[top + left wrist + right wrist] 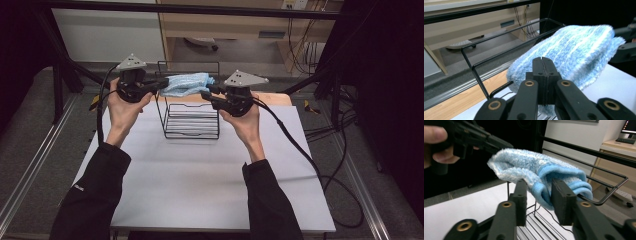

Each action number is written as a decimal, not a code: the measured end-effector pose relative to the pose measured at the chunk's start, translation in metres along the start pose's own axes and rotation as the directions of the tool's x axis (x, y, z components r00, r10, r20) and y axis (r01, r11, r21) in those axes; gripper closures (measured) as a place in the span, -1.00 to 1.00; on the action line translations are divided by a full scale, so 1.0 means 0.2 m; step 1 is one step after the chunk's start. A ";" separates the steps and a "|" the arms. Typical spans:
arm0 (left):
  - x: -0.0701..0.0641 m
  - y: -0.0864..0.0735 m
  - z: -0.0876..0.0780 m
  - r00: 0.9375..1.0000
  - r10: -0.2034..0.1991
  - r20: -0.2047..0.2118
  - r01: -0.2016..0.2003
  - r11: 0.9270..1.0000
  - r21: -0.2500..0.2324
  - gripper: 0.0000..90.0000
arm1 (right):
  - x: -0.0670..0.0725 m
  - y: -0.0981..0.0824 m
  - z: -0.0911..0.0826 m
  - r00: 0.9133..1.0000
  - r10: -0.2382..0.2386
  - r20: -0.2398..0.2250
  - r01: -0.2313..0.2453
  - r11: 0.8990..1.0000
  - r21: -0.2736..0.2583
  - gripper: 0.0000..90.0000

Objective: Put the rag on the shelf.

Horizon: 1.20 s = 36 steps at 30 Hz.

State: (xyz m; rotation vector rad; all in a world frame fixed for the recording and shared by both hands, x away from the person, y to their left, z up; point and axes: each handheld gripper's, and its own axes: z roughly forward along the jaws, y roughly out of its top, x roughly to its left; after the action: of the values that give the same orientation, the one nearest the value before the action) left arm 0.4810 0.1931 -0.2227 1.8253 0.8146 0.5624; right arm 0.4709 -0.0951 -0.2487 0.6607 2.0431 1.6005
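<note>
Towel (pixel 186 83) between both grippers' fingers (pixel 563 200)

The wire rack (pixel 190 112) stands mid-table, its upper bars draped by the towel (pixel 186 83); bare table (pixel 200 185) in front seems open for passing.

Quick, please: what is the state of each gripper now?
Left gripper: closed on one end of the fluffy blue-and-white striped cloth.
Right gripper: jaws apart, the cloth's blue-edged end between them; grip cannot be told.

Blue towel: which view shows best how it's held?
Right gripper view: the blue towel has its hemmed edge between that gripper's parted jaws. Left gripper view shows its fluffy side behind shut jaws. High view shows it small over the wire rack.
</note>
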 end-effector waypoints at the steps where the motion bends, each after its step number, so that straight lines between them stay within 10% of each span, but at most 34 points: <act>1: 0.00 0.00 0.00 1.000 0.003 0.006 -0.003 1.000 0.000 0.99 | 0.00 0.00 0.00 1.000 0.003 -0.002 -0.003 1.000 -0.003 0.40; 11: -0.01 -0.05 0.01 1.000 0.025 0.008 -0.025 1.000 0.016 0.99 | 0.00 0.05 -0.04 0.998 0.056 -0.015 -0.057 0.997 -0.050 0.11; 21: -0.02 -0.10 0.02 0.999 0.040 0.009 -0.040 0.999 0.025 0.99 | 0.04 0.07 0.05 0.998 0.064 -0.024 -0.063 0.996 0.061 0.93; 36: -0.01 -0.18 0.06 0.999 0.034 0.002 -0.034 0.999 0.033 0.99 | -0.01 -0.08 0.08 0.997 0.074 0.015 -0.075 0.990 0.120 1.00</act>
State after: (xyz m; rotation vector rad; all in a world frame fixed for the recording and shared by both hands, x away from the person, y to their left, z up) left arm 0.4778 0.1937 -0.2608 1.8725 0.7976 0.5725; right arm 0.4804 -0.0870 -0.2668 0.7951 2.1438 1.5198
